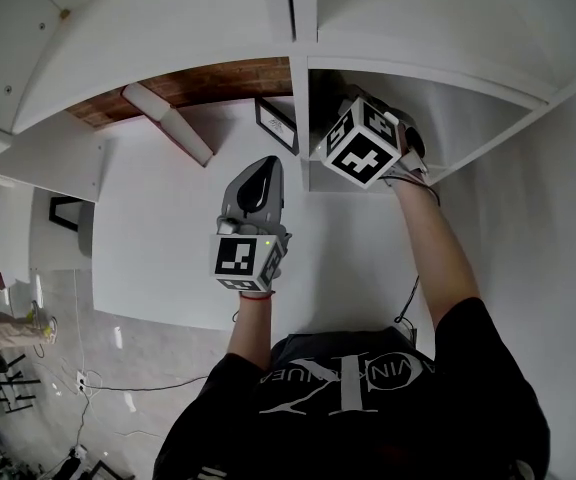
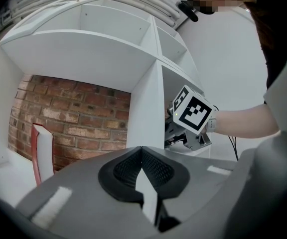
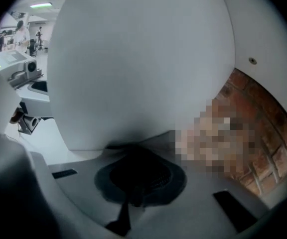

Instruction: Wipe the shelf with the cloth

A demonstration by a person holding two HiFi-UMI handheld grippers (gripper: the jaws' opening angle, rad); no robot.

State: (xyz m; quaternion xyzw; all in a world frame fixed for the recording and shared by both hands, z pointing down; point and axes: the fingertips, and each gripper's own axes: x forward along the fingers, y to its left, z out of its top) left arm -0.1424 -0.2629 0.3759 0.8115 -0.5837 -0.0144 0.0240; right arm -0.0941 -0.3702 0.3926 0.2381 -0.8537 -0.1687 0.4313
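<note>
Shelf point(image 1: 468, 118): white unit with a brick wall point(image 2: 83, 113) behind it, split by an upright divider point(image 2: 146, 108).

Right gripper point(image 3: 136, 176): inside the compartment right of the divider, nose tilted down, very close to a white surface. Jaws pressed together. It is dark there and no view shows a cloth between them, so the cloth's place is unconfirmed.

Left gripper point(image 2: 142, 156): in front of the divider, outside the unit, jaws closed tip to tip on nothing.

Step in hand, as I read it: wiping the board right of the divider.

To do it well:
- hold the nose low with even pressure
- work from the back toward the front edge in overlapping passes
- run into the corner against the divider
- avoid scraping bare jaws on the paint

A red-edged panel point(image 2: 41, 153) leans left of the divider, well clear of both grippers.
</note>
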